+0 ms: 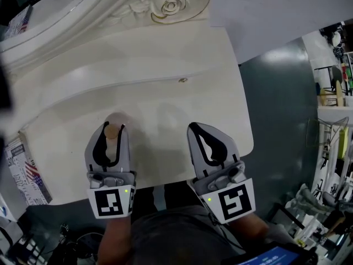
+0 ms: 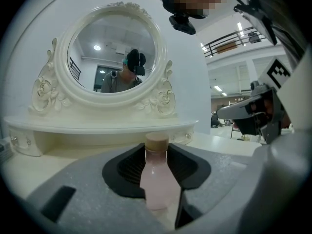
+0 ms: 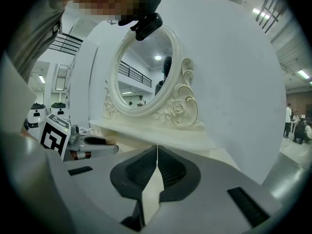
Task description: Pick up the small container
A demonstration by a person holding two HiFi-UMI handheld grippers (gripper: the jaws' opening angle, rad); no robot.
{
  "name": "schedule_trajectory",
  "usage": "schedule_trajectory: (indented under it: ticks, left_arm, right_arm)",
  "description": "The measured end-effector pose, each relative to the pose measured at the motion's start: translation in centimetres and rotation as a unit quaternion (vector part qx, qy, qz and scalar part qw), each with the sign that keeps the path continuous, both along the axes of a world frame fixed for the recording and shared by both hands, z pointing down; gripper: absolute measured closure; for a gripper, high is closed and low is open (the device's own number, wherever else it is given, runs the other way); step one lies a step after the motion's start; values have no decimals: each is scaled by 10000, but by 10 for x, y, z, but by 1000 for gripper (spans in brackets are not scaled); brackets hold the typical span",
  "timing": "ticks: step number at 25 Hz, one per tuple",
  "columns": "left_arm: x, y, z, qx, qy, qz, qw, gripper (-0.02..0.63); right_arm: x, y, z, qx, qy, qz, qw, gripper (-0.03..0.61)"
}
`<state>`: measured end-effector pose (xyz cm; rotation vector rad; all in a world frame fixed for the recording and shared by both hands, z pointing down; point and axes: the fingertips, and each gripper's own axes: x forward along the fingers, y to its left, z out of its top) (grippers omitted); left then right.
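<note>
A small pink container with a tan cap stands upright on the cream vanity table, near its front left. My left gripper reaches around it from the front. In the left gripper view the container fills the gap between the dark pads, which touch it on both sides. My right gripper hovers over the table to the right, apart from the container. Its jaws meet at the tips with nothing between them, as the right gripper view shows.
An ornate oval mirror rises at the back of the vanity, above a raised shelf with a small drawer knob. The table's front edge runs just under both grippers. A printed box sits at the left, and cluttered racks stand at the right.
</note>
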<state>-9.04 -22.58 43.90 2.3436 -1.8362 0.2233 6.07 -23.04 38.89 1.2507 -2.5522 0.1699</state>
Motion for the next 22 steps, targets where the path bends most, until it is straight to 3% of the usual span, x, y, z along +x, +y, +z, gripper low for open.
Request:
schedule_trajectory:
  ticks: [22]
  left_arm:
    - [-4, 3, -31, 77, -17, 14, 10000, 471]
  right_arm:
    - [-2, -7, -11, 145, -65, 99, 9998, 565]
